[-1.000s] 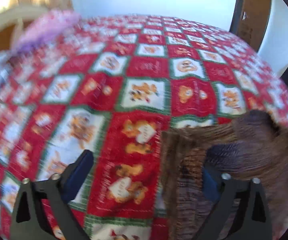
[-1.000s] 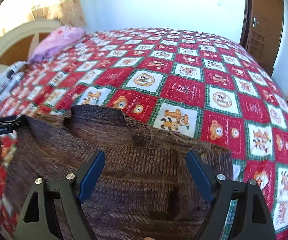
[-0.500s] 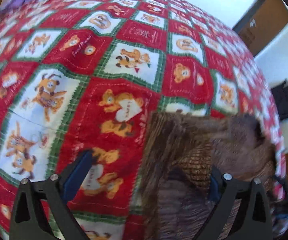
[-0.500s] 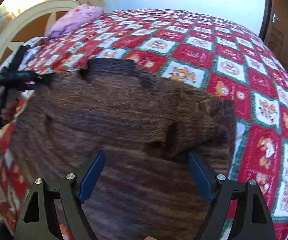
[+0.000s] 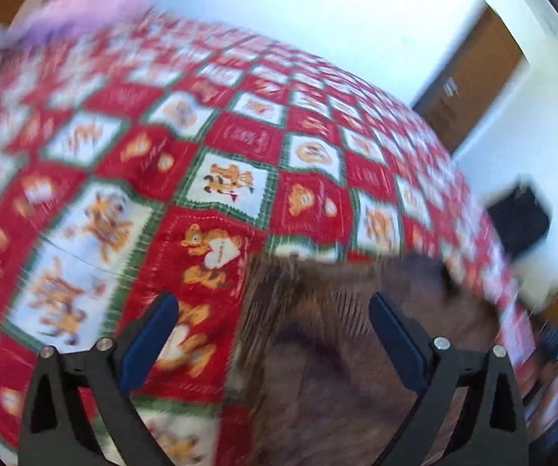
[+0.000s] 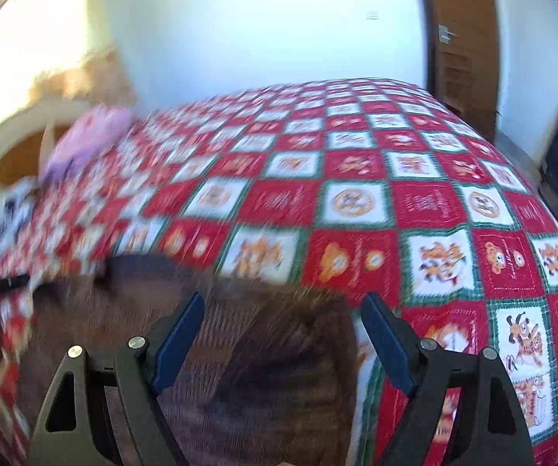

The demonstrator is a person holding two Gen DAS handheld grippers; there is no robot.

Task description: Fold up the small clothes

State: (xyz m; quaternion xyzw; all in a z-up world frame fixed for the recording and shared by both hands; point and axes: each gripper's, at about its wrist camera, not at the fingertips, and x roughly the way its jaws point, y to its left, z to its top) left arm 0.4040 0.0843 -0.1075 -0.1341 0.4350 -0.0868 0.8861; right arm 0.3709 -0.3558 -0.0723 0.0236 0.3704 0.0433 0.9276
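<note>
A brown knitted sweater [image 5: 341, 353] lies on the red, white and green patchwork bedspread [image 5: 224, 182], near its front edge. In the left wrist view my left gripper [image 5: 273, 324] is open above the sweater's left edge, with the left finger over the bedspread and the right finger [image 5: 391, 334] over the knit. In the right wrist view the sweater [image 6: 263, 365] fills the lower middle, and my right gripper [image 6: 281, 328] is open above its right part. Neither gripper holds anything. Both views are blurred.
A pink cloth [image 6: 89, 136] lies at the bed's far left by the white headboard [image 6: 11, 136]. A brown door [image 6: 461, 46] is at the back right. A dark bag [image 5: 519, 217] sits beyond the bed's right side.
Both grippers have lifted and tilted up, so more of the room and far bed shows. The sweater now looks flatter and lower in both views. Both grippers stay open.
</note>
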